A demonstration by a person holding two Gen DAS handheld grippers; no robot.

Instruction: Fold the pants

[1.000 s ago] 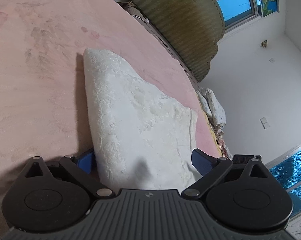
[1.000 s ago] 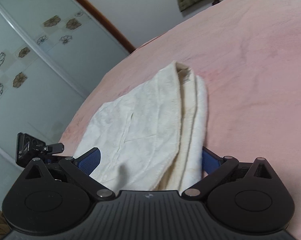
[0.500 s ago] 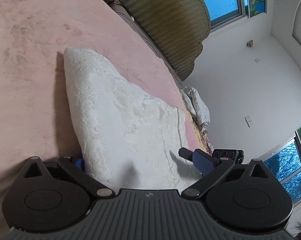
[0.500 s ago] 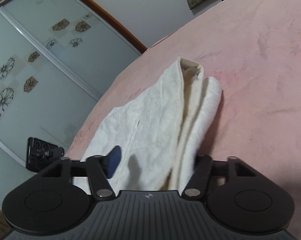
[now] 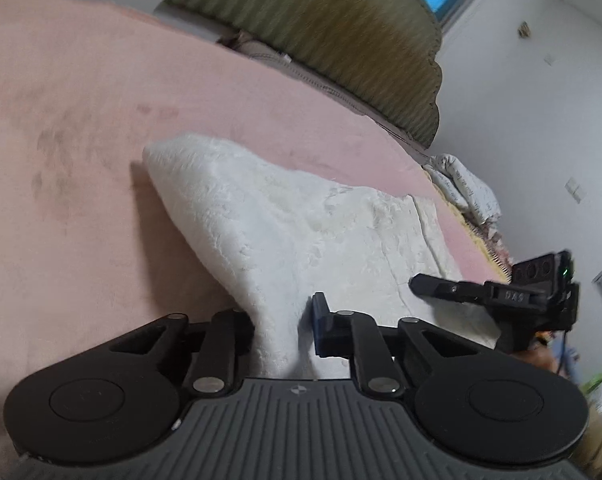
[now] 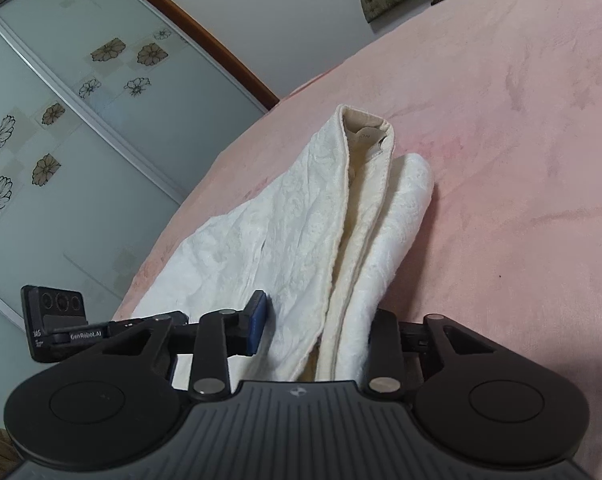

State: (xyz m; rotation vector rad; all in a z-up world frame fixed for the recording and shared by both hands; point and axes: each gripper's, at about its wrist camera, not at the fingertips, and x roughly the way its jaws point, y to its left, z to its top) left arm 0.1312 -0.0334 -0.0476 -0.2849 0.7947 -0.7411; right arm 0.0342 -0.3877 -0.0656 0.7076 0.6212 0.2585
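Pants: white textured fabric, already folded into a narrow multi-layer strip, lying on the pink bedspread. Near end is at both grippers; far end in the right wrist view shows the waistband opening with a label inside.

Change vs a second ago: both sets of tongs were spread wide around the near edge, fabric just lying between them. Now both have closed in.
- left gripper: jaws pinched onto a bunched ridge of the near corner, cloth squeezed up between them. Clamped.
- right gripper: blue pad presses the left side of the stacked layers, the other finger is against the right side. Looks clamped across the whole stack, though the right pad is hidden behind cloth, so contact there is probably but not certainly full.

Left view has also swung: more headboard and wall visible, motion blur on it, so that hand is moving. Right gripper body shows at the left view's right edge, so the two are close together on the same end.

Read: grasp phase done, lift-and-carry for the next fold is starting. Judgement only: near end should go over toward the waistband end to halve the strip.

Risk: left grip holds a bunch, not a flat edge; layers may slide unevenly when lifted, leaving a skewed fold.
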